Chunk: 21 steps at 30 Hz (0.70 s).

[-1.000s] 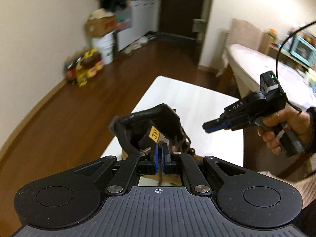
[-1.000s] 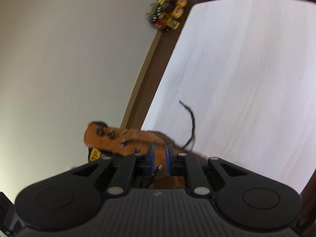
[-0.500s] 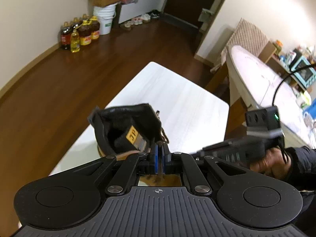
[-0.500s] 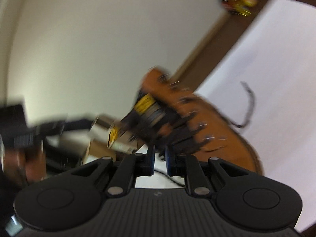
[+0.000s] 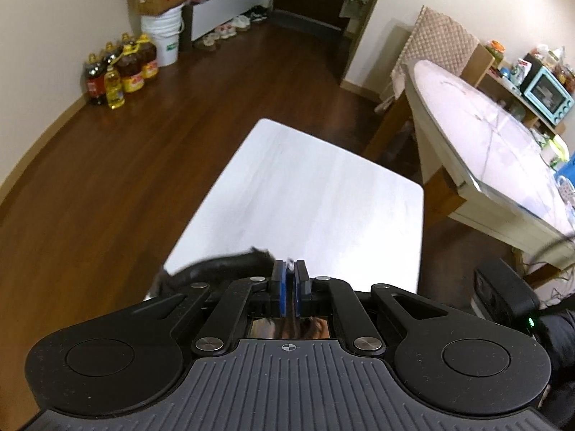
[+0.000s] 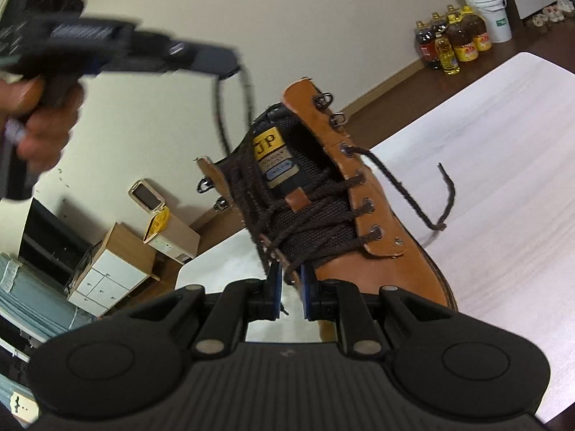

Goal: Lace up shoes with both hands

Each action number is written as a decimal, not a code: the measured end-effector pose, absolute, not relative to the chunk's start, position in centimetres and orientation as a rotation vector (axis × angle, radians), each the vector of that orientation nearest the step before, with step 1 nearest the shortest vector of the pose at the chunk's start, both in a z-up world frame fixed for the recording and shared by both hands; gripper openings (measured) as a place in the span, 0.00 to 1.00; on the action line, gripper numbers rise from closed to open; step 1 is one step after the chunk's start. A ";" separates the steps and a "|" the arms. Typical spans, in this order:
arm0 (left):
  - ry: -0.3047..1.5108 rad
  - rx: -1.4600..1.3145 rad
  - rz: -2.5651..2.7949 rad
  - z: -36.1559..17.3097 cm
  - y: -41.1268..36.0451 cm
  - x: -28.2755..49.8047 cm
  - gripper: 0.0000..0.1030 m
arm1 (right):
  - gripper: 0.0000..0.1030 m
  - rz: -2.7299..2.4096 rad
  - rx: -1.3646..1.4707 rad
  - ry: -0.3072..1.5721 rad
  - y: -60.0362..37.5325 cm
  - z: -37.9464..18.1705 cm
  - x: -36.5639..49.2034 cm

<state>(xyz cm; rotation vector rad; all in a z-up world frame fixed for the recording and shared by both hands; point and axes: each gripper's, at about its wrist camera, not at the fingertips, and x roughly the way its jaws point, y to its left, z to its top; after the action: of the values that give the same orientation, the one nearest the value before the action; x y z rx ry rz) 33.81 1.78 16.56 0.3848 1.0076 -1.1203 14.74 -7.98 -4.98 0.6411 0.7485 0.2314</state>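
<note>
Two views, going one by one:
L wrist: left gripper point(image 5: 290, 287) pinching nearly shut on lace end point(image 5: 288, 263); boot collar point(image 5: 222, 264) peeking below, on white table point(image 5: 305, 186).
R wrist: boot point(image 6: 363, 230) sitting on table; right gripper point(image 6: 290, 296) fingers narrow, gripping the boot's side or not, can't tell.
Handling: lace point(image 6: 413, 194) is looking soft/floppy imo, so grab near tip; leather prob stiff, heavyish.

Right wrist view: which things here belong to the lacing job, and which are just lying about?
Job: tan leather boot; dark brown braided lace; left tool, pinching a lace loop; right tool; white table.

Lying about: cooking-oil bottles; white bucket; wooden cabinet.
</note>
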 end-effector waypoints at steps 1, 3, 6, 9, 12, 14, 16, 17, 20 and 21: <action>1.007 0.386 -1.121 16.6 1.7 33.9 0.04 | 0.14 0.235 0.651 0.760 -7.8 -5.2 14.8; 1.006 0.396 -1.122 16.3 1.5 34.0 0.04 | 0.14 0.242 0.670 0.788 -7.2 -5.8 14.8; 1.011 0.390 -1.120 16.0 1.5 34.2 0.04 | 0.14 0.238 0.621 0.808 -5.9 -6.1 14.8; 1.011 0.384 -1.125 15.9 1.4 34.4 0.04 | 0.14 0.211 0.538 0.823 -4.3 -6.2 14.8; 1.009 0.383 -1.135 15.8 1.4 34.6 0.04 | 0.14 0.191 0.462 0.821 -2.7 -6.1 15.2; 1.006 0.385 -1.144 15.7 1.3 34.6 0.04 | 0.14 0.171 0.422 0.813 -1.8 -6.0 15.3; 1.001 0.385 -1.158 15.7 1.3 34.7 0.04 | 0.14 0.132 0.366 0.808 -0.7 -5.8 15.4; 0.998 0.386 -1.165 15.7 1.3 34.7 0.04 | 0.14 0.108 0.342 0.805 -0.2 -5.8 15.4; 0.988 0.392 -1.185 15.7 1.3 34.7 0.04 | 0.14 0.040 0.282 0.787 1.3 -5.8 15.5; 0.987 0.392 -1.188 15.7 1.3 34.7 0.04 | 0.14 0.021 0.264 0.777 1.7 -6.0 15.5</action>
<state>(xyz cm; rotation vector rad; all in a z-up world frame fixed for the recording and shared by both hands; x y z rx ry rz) 34.72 1.33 15.74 0.3922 0.9872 -1.1876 15.53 1.75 -6.01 0.2637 0.7766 0.0215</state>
